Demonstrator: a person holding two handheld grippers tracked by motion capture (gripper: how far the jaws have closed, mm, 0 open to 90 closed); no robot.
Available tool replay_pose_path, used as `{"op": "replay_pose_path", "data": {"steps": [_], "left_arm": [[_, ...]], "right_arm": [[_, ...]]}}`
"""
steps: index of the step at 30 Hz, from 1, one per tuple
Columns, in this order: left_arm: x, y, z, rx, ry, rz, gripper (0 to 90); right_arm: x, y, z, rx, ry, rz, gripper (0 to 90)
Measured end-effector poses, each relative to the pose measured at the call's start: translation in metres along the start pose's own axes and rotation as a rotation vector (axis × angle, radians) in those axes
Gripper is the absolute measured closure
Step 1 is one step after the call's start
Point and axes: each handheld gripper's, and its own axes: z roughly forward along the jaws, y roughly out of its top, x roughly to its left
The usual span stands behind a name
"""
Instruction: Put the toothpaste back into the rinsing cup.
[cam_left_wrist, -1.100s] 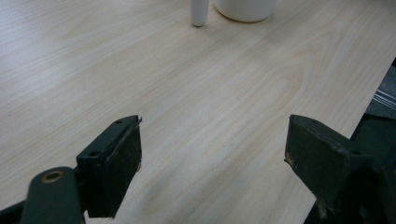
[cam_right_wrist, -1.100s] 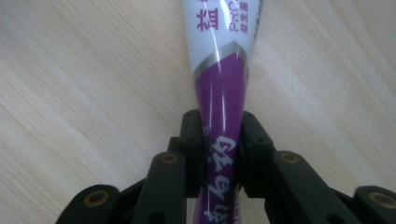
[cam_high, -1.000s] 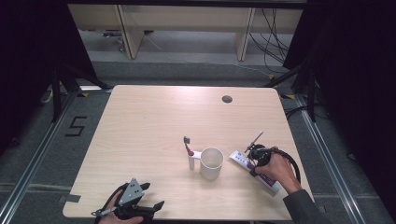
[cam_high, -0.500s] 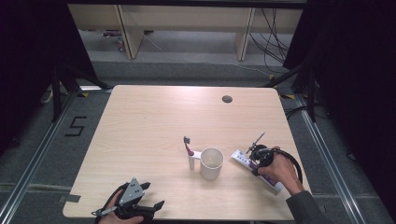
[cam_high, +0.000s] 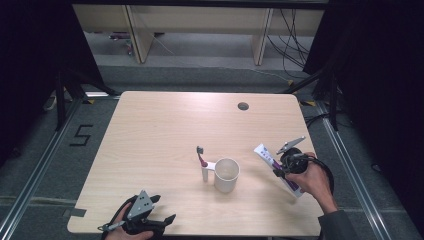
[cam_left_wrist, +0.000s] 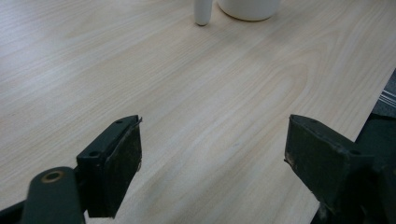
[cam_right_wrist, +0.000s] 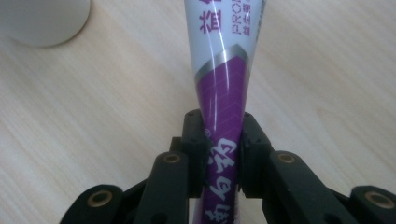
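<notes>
- The room is dark at both sides; beyond the desk stands a pale shelf unit (cam_high: 200, 20) on a grey floor (cam_high: 210, 75), with black cables (cam_high: 290, 35) trailing down at the back right.
- On the floor to the left of the desk a "5" marking (cam_high: 80, 135) shows beside a metal rail (cam_high: 40, 170).
- The desk (cam_high: 165, 130) is a light wood-grain top with rounded corners and a round cable hole (cam_high: 243, 106) near its far right edge.
- A white mug (cam_high: 226, 175) stands upright near the middle front of the desk, with a toothbrush (cam_high: 202, 161) in a small white holder just to its left.
- The toothpaste tube (cam_high: 272, 164), white and purple, lies at the right of the desk, to the right of the mug and apart from it.
- The right claw (cam_right_wrist: 219, 154) is clamped on the purple part of the toothpaste tube, one jaw on each side.
- The left claw (cam_left_wrist: 210, 168) is held low at the desk's near left edge, jaws wide apart with only bare wood between them.
</notes>
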Motion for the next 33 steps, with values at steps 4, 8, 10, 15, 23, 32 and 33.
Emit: {"op": "replay_pose_path", "data": {"steps": [4, 8, 10, 15, 23, 32, 33], "left_arm": [[0.000, 0.000, 0.000, 0.006, 0.003, 0.007, 18.4], [0.001, 0.001, 0.002, 0.000, 0.002, 0.008, 18.4], [0.000, 0.000, 0.002, 0.000, 0.001, 0.010, 18.4], [0.000, 0.000, 0.001, 0.003, 0.003, 0.005, 18.4], [0.002, 0.001, 0.000, 0.014, 0.008, 0.024, 18.4], [0.000, 0.001, 0.001, -0.008, 0.002, -0.001, 18.4], [0.002, 0.001, 0.000, 0.012, 0.009, 0.023, 18.4]], "right_arm": [[-0.001, 0.000, -0.005, -0.079, -0.010, 0.037, 76.4], [-0.005, 0.001, -0.013, -0.174, -0.005, 0.006, 76.5], [-0.005, 0.002, -0.011, -0.230, -0.014, 0.021, 76.5], [0.000, 0.009, -0.021, -0.348, -0.036, 0.021, 76.4], [0.008, 0.019, -0.033, -0.456, 0.016, 0.031, 76.5], [0.024, 0.032, -0.040, -0.600, 0.065, 0.019, 76.5], [0.025, 0.034, -0.041, -0.616, 0.067, -0.001, 76.5]]}}
